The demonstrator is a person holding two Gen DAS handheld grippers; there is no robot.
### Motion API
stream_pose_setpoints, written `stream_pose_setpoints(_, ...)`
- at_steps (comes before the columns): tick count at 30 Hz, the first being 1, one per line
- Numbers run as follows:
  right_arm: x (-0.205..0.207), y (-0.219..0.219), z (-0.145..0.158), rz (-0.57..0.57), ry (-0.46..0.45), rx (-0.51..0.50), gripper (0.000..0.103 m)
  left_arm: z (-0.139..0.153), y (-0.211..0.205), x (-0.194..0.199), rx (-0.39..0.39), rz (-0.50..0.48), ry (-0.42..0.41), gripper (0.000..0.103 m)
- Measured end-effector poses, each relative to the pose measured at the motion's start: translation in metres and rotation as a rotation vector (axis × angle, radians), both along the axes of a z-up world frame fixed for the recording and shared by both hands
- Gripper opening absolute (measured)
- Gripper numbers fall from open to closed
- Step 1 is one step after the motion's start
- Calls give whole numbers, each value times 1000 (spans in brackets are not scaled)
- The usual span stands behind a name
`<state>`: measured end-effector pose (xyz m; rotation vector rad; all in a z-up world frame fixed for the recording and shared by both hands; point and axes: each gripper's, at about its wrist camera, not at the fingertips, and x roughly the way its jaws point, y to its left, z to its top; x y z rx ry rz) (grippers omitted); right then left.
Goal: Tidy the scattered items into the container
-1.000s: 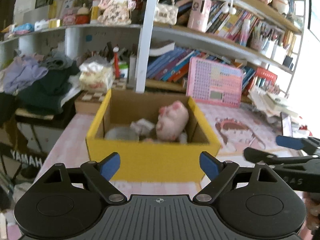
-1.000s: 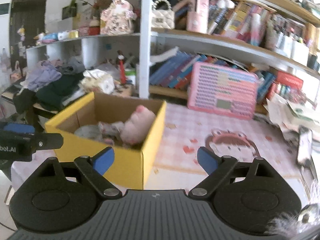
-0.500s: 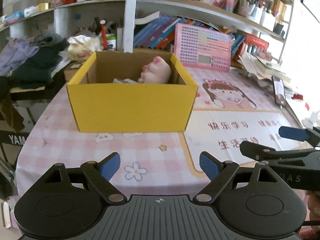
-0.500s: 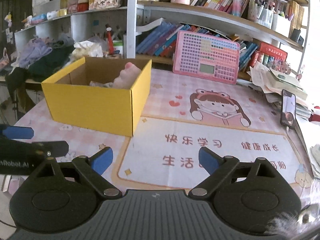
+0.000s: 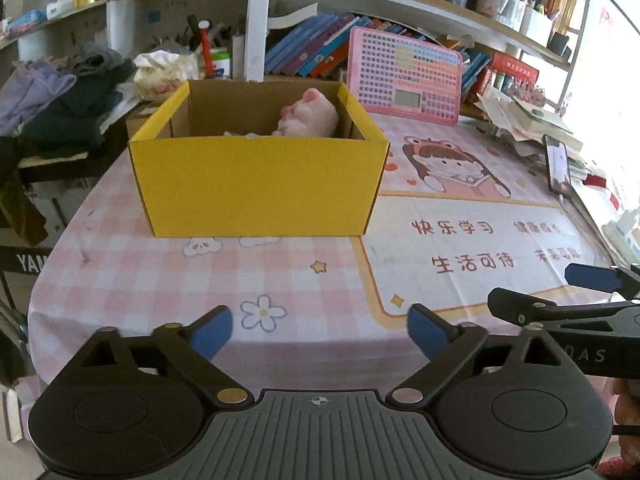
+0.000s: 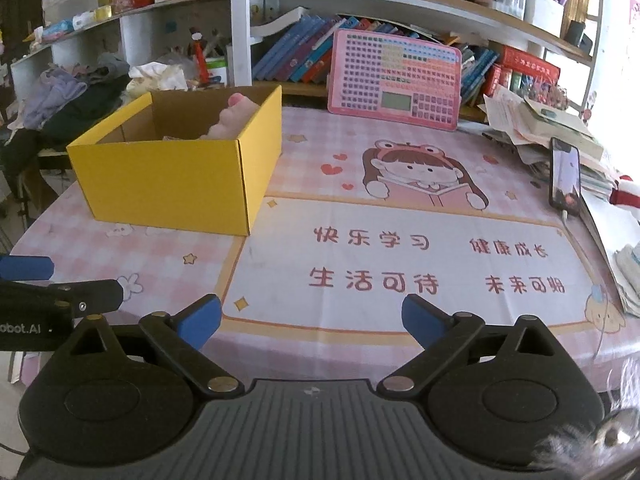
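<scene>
With both jaws having just spread wide on nothing, the left gripper (image 5: pixel 319 334) faces the yellow cardboard box (image 5: pixel 260 188) at twelve o'clock on the pink-checked bench (image 5: pixel 160 280), nearer it than the right gripper (image 6: pixel 312 320), which sees it at ten.

Matt yellow cardboard box (image 5: pixel 256 184), soft plush toy (image 5: pixel 310 118), smooth printed tablecloth (image 6: pixel 400 264)

**Both grippers back off from box, jaws widening**

Left gripper (image 5: pixel 319 334) and right gripper (image 6: pixel 311 320) now farther from the yellow box (image 5: pixel 256 188), over the table's near edge (image 5: pixel 120 344). Box smaller in both views, more tablecloth exposed. Jaws just opening wider, nothing between them.
</scene>
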<state>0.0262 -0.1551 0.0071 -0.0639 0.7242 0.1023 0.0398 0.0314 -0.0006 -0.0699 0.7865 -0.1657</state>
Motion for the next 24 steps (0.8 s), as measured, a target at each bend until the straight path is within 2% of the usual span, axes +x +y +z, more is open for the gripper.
stream_pose_setpoints(7,-2,-3,-3,-14,19,4,100,-4,-2,-1,7,-8,31,103)
stream_pose_setpoints(24,-2,0,-4,-12,34,2,101,-7,-1,-2,26,-8,58,103)
